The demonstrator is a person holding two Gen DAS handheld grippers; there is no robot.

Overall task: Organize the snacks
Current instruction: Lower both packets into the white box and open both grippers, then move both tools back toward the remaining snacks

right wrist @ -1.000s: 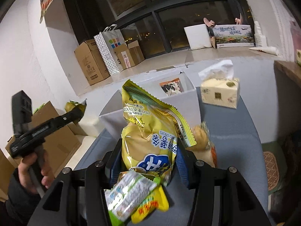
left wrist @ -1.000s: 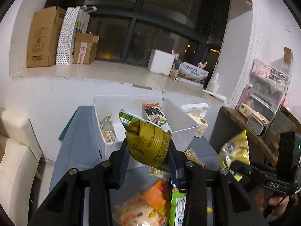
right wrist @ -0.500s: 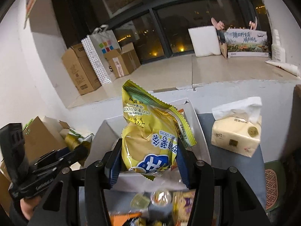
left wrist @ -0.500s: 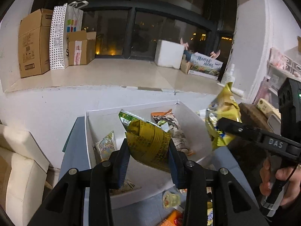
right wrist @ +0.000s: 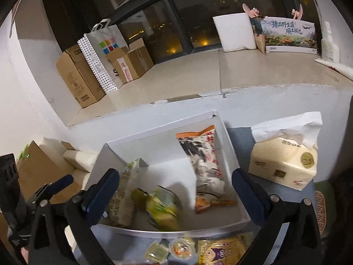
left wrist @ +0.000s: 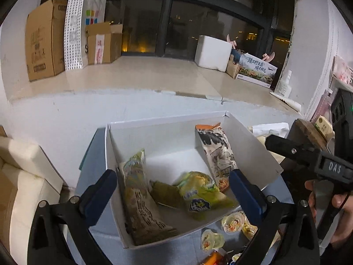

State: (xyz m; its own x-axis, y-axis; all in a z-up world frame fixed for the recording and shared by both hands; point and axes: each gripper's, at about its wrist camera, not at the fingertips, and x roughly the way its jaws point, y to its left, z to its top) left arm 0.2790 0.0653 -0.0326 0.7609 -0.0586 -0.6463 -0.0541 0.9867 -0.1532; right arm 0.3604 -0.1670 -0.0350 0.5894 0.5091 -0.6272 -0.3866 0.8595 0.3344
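Observation:
A white open box (left wrist: pixel 165 119) holds several snack packets. An orange-topped packet (left wrist: pixel 216 154) leans on its right wall and a pale packet (left wrist: pixel 134 176) on its left. A dark olive packet (left wrist: pixel 163 193) and a yellow-green chips bag (left wrist: pixel 203 196) lie loose on the floor of the box. My left gripper (left wrist: pixel 172 190) hovers over the box's near side, its jaws opening with nothing between them. My right gripper (right wrist: pixel 175 193) hangs over the same box (right wrist: pixel 158 145), jaws also opening and empty. The chips bag (right wrist: pixel 163 205) beneath it is blurred.
Jelly cups (left wrist: pixel 211 239) and a yellow cartoon packet (right wrist: pixel 222 251) lie on the blue-grey table in front of the box. A tissue pack (right wrist: pixel 284 161) stands to the right of the box. Behind is a white wall with a ledge carrying cardboard boxes (left wrist: pixel 42 39). A wooden shelf (left wrist: pixel 308 130) stands at the right.
Both grippers moved forward over the white box and opened. The olive packet left the left gripper and the yellow chips bag left the right; both now lie in the box.

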